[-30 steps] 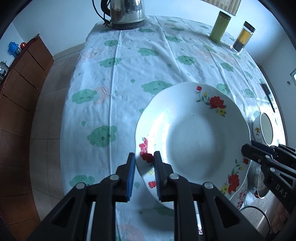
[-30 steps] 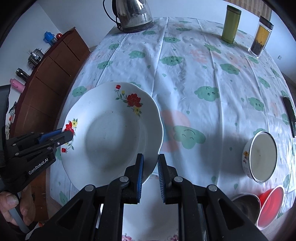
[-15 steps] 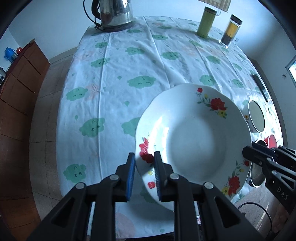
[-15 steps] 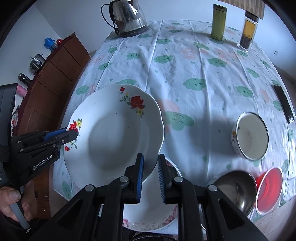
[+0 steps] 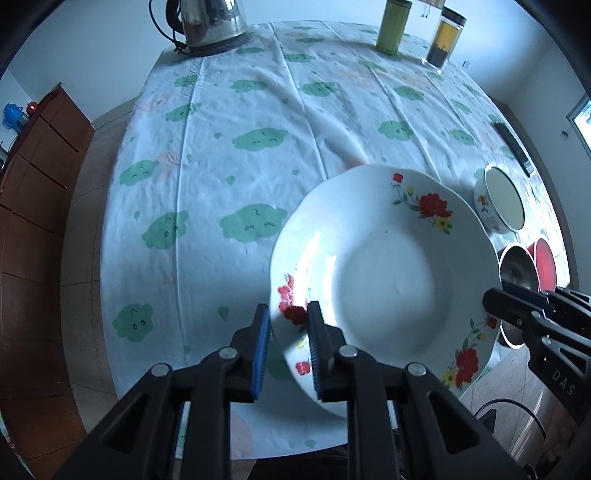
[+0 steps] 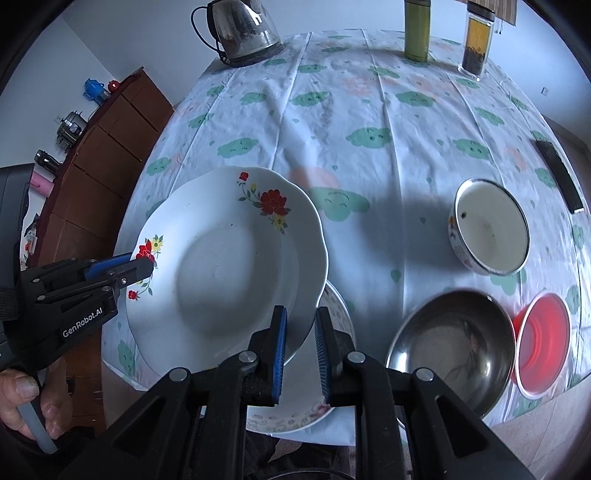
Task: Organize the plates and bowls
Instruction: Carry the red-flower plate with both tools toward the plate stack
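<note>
You hold the flowered plate (image 6: pixel 229 258) above the second plate (image 6: pixel 332 369), left gripper (image 5: pixel 286 347) and right gripper (image 6: pixel 300 354) clamped on opposite rims; uneven release risks chipping.

— What's hidden here?
— The patterned plate (image 6: pixel 325 410) lies mostly under the flowered plate (image 6: pixel 229 266) and behind the right hand-held gripper (image 6: pixel 300 354).
— Anything cut off?
— The kettle (image 5: pixel 207 22) and green canister (image 6: pixel 417 29) lose their tops at the frame edge.
</note>
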### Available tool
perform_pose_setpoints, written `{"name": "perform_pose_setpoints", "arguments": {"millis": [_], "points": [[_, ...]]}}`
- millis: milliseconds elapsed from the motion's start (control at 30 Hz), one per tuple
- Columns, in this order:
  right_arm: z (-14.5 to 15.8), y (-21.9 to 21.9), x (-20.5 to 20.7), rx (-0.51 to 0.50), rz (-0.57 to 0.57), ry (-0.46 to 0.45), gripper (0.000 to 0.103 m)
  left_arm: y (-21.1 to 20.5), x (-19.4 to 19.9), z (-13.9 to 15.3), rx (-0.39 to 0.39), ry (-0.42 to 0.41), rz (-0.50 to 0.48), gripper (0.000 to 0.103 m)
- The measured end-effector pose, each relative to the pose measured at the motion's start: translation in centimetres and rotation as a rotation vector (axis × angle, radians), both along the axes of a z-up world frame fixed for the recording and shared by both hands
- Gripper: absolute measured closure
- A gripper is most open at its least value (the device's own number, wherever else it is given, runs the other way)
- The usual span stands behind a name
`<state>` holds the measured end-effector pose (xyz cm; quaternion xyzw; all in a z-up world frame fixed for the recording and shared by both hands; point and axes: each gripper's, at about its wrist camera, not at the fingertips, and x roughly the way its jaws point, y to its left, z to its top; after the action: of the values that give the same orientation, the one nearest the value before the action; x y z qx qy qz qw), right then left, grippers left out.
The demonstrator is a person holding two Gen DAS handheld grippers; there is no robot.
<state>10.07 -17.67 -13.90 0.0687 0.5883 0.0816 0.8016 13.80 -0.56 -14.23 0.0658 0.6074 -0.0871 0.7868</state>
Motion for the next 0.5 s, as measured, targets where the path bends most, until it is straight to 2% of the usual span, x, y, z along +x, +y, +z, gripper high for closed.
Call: {"name": "perform_pose_setpoints", "arguments": {"millis": [500], "points": [[-2.2,-1.3,-2.7,0.013,-0.015,0.036,0.086,-1.6,-2.0,-1.7,0.034,0.033,-0.027,0.086]]}}
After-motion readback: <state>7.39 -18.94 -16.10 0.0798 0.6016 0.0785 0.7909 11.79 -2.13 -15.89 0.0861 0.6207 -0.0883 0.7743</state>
